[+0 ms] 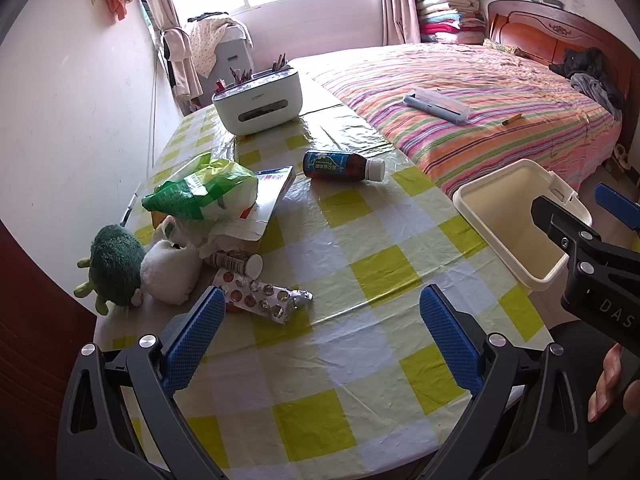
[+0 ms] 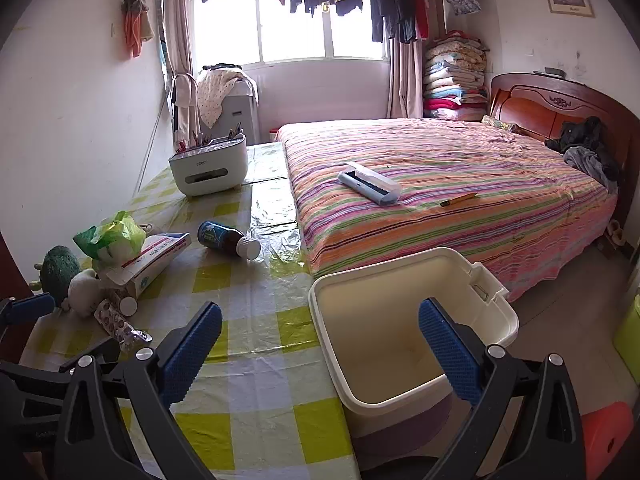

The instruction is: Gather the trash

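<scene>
Both sets of jaws stand wide apart and empty above the yellow-and-white checked plastic tablecloth. The left gripper, its blue ribbed pads spread over bare cloth, points down at the table with a crumpled silver foil blister pack lying just beyond its left-hand pad, almost touching it in the left wrist view.

Measured from that blister pack, the rest of the litter runs away from the camera: a small white-capped pill bottle on its side just behind it, then an opened white cardboard medicine box under a green-and-white plastic bag, and, farther out toward the middle of the table, a dark brown bottle with a blue label and white cap lying on its side. The blister pack's long axis runs roughly across the left gripper's line of sight, its crumpled end toward the table's centre.

The right gripper hovers on the opposite side, over the near rim of an empty cream plastic bin that sits off the table edge, well apart from the blister pack. On this evidence the left hand is the nearer to the litter, and the pick-up appears to turn on shifting its jaws leftward to straddle the pack across its narrow width.
</scene>
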### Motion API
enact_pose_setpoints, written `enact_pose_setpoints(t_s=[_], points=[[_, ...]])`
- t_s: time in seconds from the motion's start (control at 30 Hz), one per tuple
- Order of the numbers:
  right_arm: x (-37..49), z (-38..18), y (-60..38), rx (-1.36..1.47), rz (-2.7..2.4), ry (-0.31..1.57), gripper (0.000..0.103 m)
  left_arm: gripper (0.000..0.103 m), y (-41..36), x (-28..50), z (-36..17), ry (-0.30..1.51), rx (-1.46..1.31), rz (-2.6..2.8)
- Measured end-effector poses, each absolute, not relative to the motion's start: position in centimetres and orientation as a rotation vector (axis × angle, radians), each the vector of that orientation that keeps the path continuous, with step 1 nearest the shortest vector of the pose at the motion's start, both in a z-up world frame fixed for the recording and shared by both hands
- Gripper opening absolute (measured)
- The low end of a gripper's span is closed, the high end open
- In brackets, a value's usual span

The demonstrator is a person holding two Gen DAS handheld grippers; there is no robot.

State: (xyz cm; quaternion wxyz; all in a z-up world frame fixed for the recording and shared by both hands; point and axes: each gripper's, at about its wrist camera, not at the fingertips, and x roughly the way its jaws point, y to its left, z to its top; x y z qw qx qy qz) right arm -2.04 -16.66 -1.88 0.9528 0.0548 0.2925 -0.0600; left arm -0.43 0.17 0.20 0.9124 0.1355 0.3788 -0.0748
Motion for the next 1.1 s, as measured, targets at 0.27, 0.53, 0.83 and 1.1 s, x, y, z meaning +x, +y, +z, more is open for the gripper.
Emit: enact_pose_setpoints(t_s=[0.27,0.53,0.83,1.1], points=[[-2.0,-2.0,-16.9,0.115,-0.120,0.600,0.096,0.097,0.5,-0.2,0.1,0.785,0.269,-0.150],[-1.9,-2.3,-16.6,0.112,-0.120,0.610,0.096,0.097,0.6,-0.3,-0.1,0.785,0.268,-0.154],[-2.1,-2.1,-16.7,0.120,-0.123,0.607,0.096,0.097,1.0,-0.4,0.3,0.782,0.253,-0.154],[-2.2,-2.1,-16.5,0.117,-0.115,0.608,0.096,0.097,1.4,-0.5,0.2,0.785,0.245,-0.151]])
